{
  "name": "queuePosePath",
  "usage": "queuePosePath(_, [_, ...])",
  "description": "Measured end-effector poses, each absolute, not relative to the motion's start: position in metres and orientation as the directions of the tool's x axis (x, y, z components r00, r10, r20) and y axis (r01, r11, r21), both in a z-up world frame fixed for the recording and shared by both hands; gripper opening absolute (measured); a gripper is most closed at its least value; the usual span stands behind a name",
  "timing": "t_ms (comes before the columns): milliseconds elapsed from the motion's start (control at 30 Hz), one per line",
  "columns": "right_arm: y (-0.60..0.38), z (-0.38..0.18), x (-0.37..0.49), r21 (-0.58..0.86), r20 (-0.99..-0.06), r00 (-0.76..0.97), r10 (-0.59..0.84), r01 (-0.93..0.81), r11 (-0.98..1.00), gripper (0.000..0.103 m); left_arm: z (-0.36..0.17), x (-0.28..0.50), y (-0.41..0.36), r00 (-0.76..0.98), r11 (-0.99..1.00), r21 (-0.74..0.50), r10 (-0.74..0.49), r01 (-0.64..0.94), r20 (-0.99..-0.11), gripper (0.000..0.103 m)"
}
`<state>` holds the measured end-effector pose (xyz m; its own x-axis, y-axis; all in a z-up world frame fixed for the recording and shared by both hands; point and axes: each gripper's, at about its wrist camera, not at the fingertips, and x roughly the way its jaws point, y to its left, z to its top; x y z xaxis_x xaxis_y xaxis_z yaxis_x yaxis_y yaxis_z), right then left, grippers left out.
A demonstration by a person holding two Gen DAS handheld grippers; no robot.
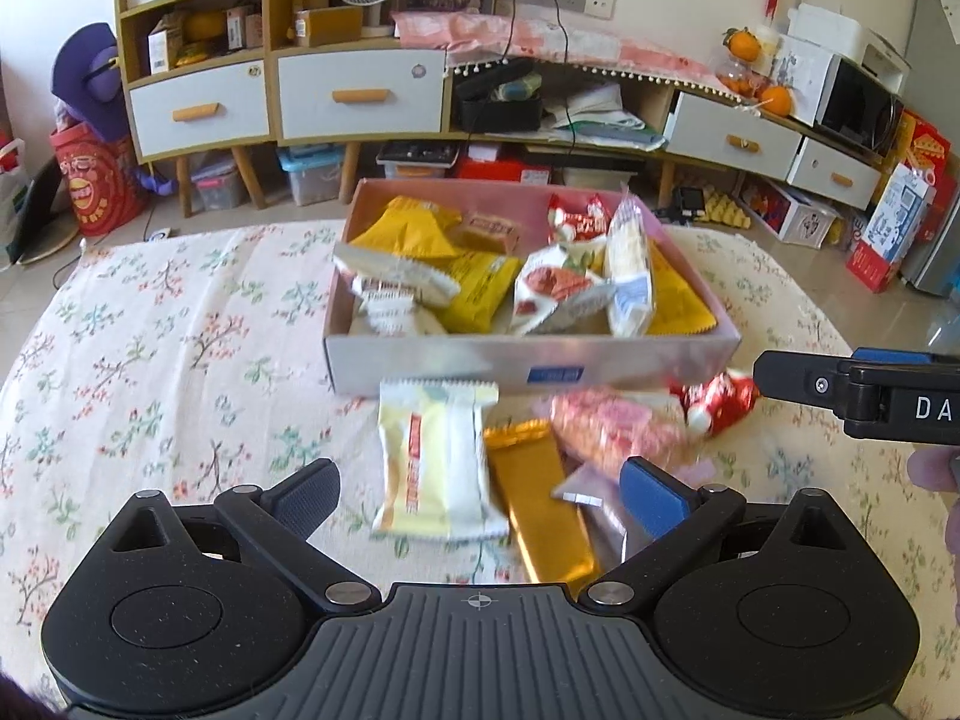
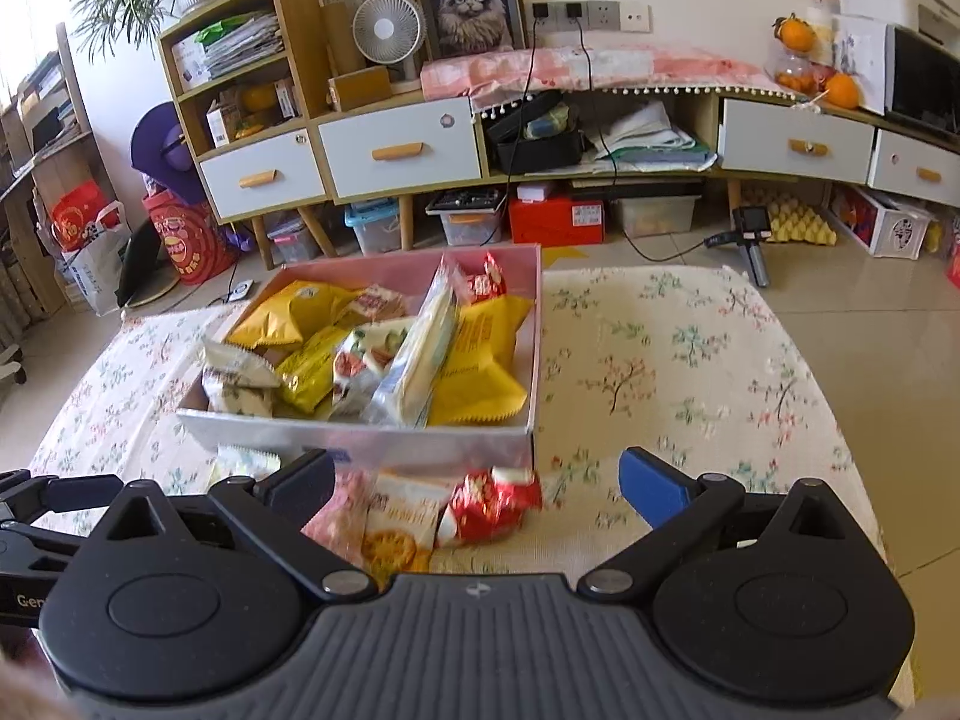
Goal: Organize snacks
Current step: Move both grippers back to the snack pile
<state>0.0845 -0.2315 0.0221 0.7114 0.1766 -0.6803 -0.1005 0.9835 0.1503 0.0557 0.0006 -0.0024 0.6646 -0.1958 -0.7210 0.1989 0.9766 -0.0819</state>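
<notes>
Pink box (image 1: 528,360) sits on the table (image 1: 168,360) with a floral cloth, already stuffed with snacks – yellow bags, white and red packets, a tall clear pack standing on end. A small pile is still loose on the cloth just in front of the box's near wall.

Left hand-held gripper (image 1: 480,495) is spread wide, nothing pinched. The cream packet (image 1: 435,462) lies between its fingers but the pads are apart from it; the gold bar (image 1: 543,504) lies touching it on the right, and the pink packet (image 1: 606,426) sits past that, blurred.

Right hand-held gripper (image 2: 477,483) is spread wide too, holding nothing. Under it lie the red packet (image 2: 495,501) and the orange-print packet (image 2: 399,525), both touching, close to the box wall.

Step in hand, as I read it – picking the leftovers off the cloth to drop into the box, mostly done, a handful left.

Next move likely calls for lowering the left one over the cream packet and pinching it across its narrow width without catching the gold bar; the right one can take the red packet. Wrappers look slick and puffy, so they may slip. The box is crowded – drops need a free gap, maybe near the front left.
</notes>
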Motion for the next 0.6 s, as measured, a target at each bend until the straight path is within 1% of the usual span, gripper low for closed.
queuePosePath(233, [-0.226,0.007,0.069,0.131,-0.687,0.702,0.188,-0.135,0.982,0.103,-0.016,0.048,0.005,0.670,0.976,-0.033,-0.173,0.216,-0.722,0.101])
queuePosePath(333, [-0.222,0.004,0.066,0.100,-0.692,0.698,0.185,-0.160,0.982,0.103,-0.019,0.049,0.011,0.678,0.976,-0.053,-0.186,0.212,-0.712,0.101])
queuePosePath(433, [-0.219,0.003,0.066,0.102,-0.690,0.696,0.196,-0.175,0.979,0.103,-0.024,0.052,0.017,0.681,0.975,-0.089,-0.205,0.201,-0.703,0.101])
queuePosePath(600, [-0.215,-0.001,0.066,0.105,-0.684,0.693,0.227,-0.214,0.971,0.103,-0.030,0.059,0.021,0.702,0.982,-0.075,-0.178,0.175,-0.690,0.100])
